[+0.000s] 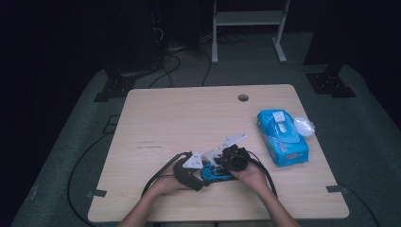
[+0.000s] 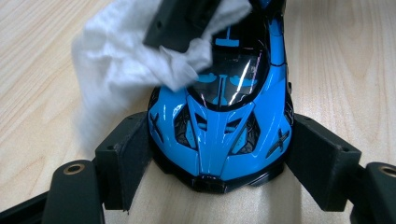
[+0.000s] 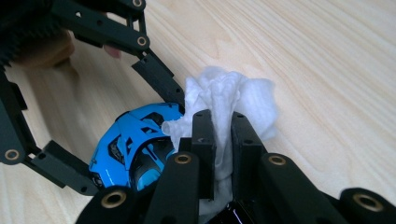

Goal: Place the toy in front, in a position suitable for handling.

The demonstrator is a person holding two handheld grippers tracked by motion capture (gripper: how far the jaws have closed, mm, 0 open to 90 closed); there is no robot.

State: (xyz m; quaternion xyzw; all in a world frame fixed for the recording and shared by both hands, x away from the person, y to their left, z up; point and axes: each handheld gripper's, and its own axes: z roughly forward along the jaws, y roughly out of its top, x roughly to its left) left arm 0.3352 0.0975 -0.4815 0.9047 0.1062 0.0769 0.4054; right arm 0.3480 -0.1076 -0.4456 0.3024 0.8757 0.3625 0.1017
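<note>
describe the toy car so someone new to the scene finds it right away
On the wooden table, look at the near edge where both hands meet. The toy car sits between the left gripper jaws, with the right gripper pressing a white wipe on it. It is glossy blue with black vents, far smaller than the blue wipe pack.

my left gripper [image 2: 212,154] is matte black plastic, with two blocky, square-edged jaws faced in dark foam pads and brass-ringed pivot holes at the knuckles. my right gripper [image 3: 218,140] is the same build: narrow black jaws, small screw holes in their faces, brass eyelets on the thick linkage arms. each gripper carries a pale grey three-cornered plate on top and trails a black cable. my forearms are bare, with no sleeves.
</note>
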